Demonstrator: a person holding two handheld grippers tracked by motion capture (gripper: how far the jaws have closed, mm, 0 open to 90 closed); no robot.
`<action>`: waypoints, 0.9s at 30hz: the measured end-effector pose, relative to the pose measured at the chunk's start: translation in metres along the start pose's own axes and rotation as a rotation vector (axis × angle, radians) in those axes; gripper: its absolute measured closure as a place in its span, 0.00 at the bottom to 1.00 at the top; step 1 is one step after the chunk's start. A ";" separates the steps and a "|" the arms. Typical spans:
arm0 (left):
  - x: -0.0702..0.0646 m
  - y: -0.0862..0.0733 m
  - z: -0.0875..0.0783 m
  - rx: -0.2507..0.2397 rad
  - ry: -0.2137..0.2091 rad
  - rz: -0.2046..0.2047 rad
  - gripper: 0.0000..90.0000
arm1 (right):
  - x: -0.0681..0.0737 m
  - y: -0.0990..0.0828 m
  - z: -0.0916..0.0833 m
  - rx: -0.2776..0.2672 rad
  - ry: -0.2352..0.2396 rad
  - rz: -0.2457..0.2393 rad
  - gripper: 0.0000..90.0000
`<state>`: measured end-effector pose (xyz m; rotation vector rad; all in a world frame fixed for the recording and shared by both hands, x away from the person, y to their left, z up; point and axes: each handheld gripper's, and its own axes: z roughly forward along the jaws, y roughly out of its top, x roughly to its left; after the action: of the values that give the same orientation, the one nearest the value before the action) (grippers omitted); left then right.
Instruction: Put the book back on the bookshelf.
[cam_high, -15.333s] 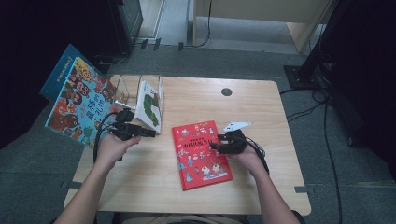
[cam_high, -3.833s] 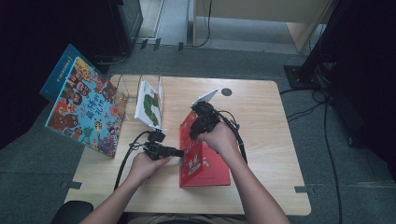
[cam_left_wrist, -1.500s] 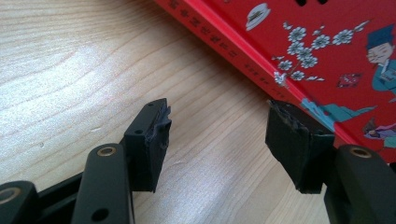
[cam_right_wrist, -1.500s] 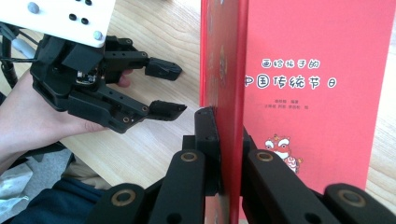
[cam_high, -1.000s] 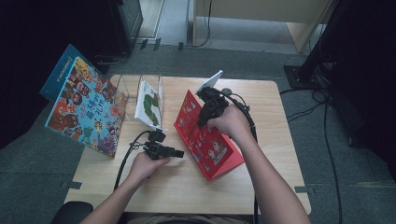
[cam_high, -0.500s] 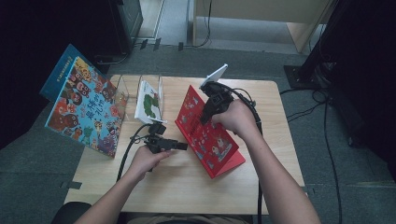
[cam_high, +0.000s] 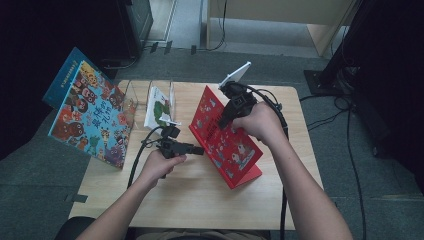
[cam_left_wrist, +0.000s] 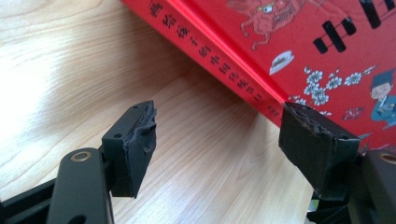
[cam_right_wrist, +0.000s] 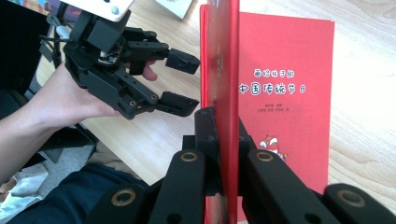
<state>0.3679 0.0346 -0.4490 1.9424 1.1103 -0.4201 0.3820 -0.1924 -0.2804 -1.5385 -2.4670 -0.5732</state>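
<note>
High view: right gripper (cam_high: 223, 119) is clamping the red picture book's (cam_high: 227, 145) cover, tilting it up off the counter (cam_high: 200, 200).

Left gripper view: fingers (cam_left_wrist: 135, 142) standing apart, just been opening, nothing between them, spine lettering close ahead.

Right gripper view: fingers (cam_right_wrist: 205, 135) are pinching the cover edge-on; title page is showing; left gripper (cam_right_wrist: 180, 81) is hovering beside it.

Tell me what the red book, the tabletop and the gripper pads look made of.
Red book: likely glossy printed hardcover board; stiff cover, squared spine, slight sheen. Tabletop: pale wood or wood-look laminate; grain lines, satin glare. Pads of the left gripper: matte black rubber or foam, seemingly; edges chipped and ragged.
</note>
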 end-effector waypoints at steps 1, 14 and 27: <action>-0.001 0.001 0.000 -0.002 -0.003 0.002 0.31 | 0.000 0.000 -0.002 0.000 0.002 0.001 0.98; -0.014 0.014 -0.001 -0.017 -0.034 0.012 0.30 | -0.001 -0.006 -0.017 -0.038 0.011 -0.016 0.98; -0.017 0.022 -0.006 -0.030 -0.085 0.006 0.29 | 0.001 -0.006 -0.023 -0.043 0.015 -0.034 0.98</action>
<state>0.3759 0.0242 -0.4240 1.8835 1.0503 -0.4759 0.3745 -0.2033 -0.2606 -1.5050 -2.4894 -0.6456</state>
